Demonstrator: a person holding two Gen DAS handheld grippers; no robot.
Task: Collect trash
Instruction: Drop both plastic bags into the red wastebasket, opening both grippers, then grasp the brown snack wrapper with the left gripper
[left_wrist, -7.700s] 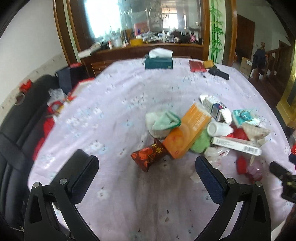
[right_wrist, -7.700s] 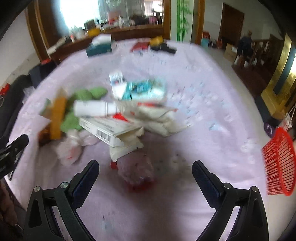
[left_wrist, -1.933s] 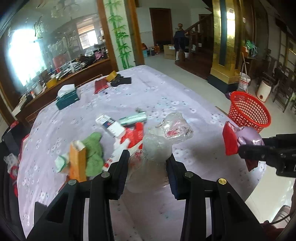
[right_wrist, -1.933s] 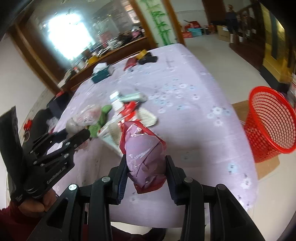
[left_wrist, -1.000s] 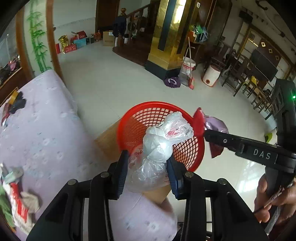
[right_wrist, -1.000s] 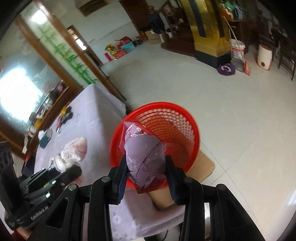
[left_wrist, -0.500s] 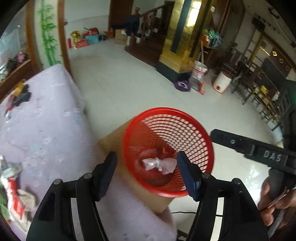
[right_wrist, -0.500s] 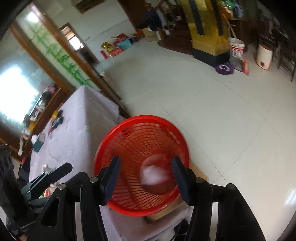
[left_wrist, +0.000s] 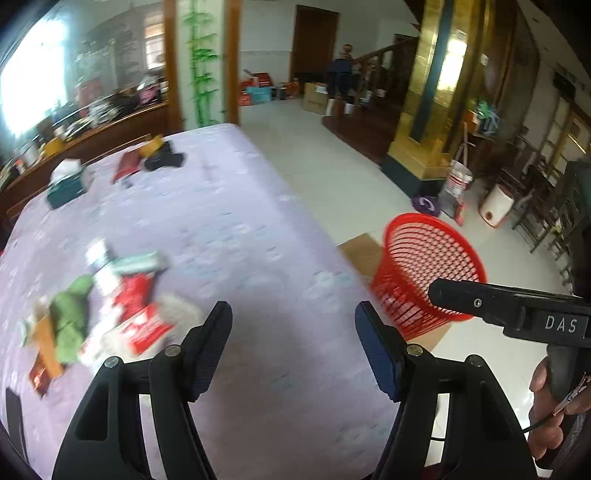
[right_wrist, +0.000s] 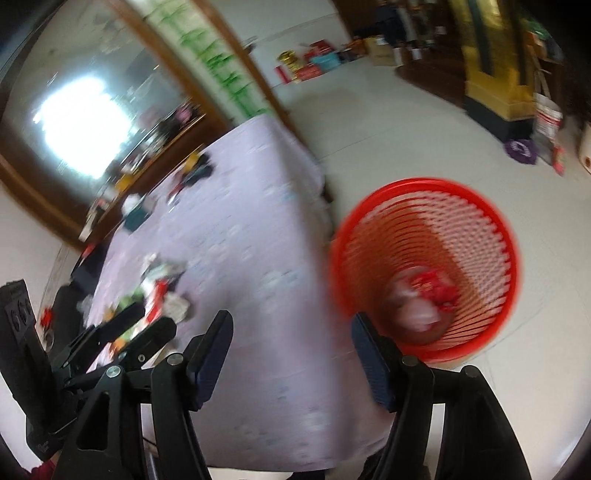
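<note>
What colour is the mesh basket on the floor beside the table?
Red; the basket shows best in the right wrist view.

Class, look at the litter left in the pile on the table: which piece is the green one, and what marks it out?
The crumpled green wrapper at the pile's left end, beside the orange box; the pieces to its right are red and white.

A table (left_wrist: 236, 236) under a lilac flowered cloth fills the left of the frame, bearing a blurred heap of wrappers and boxes (left_wrist: 107, 295) at left and a teal tissue box (left_wrist: 66, 186) at upper left
</note>
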